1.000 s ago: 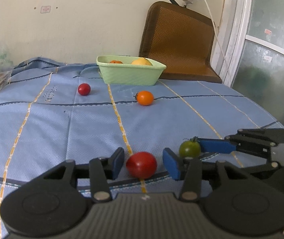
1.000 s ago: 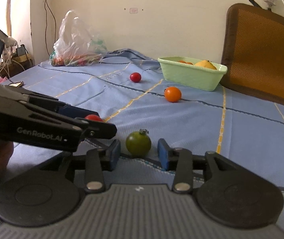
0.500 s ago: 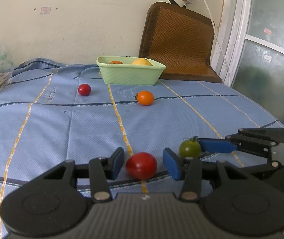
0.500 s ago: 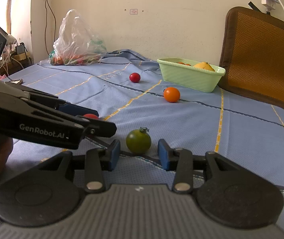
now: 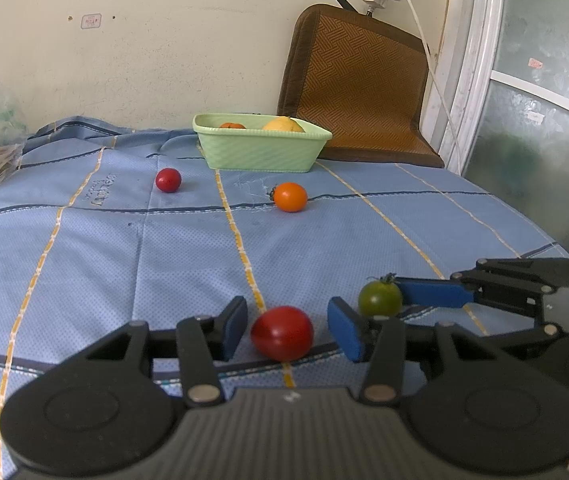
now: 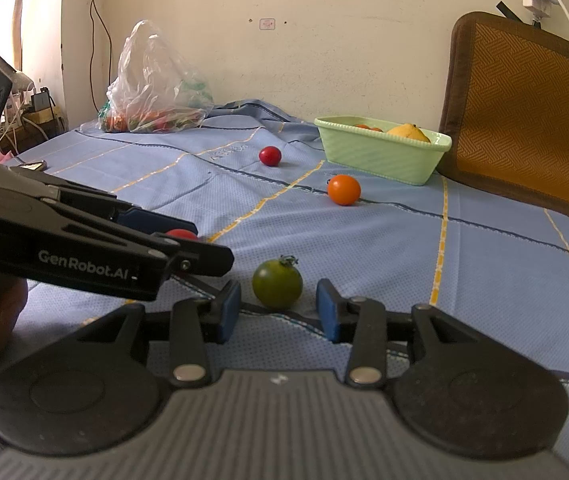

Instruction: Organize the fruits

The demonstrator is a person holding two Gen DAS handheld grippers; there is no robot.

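A red tomato (image 5: 282, 332) lies on the blue cloth between the pads of my left gripper (image 5: 288, 316), which is open with a small gap on each side. Just to its right a green tomato (image 6: 277, 284) with a stem sits between the pads of my right gripper (image 6: 278, 300), open too, neither pad touching. In the right wrist view the left gripper (image 6: 180, 240) crosses from the left and hides most of the red tomato (image 6: 180, 234). A light green basket (image 5: 260, 152) at the back holds an orange and a yellow fruit.
A small red tomato (image 5: 168, 179) and an orange tomato (image 5: 290, 197) lie loose in front of the basket. A plastic bag of produce (image 6: 156, 88) sits at the back left. A brown mat (image 5: 356, 92) leans on the wall. The cloth drops off at the right edge (image 5: 544, 248).
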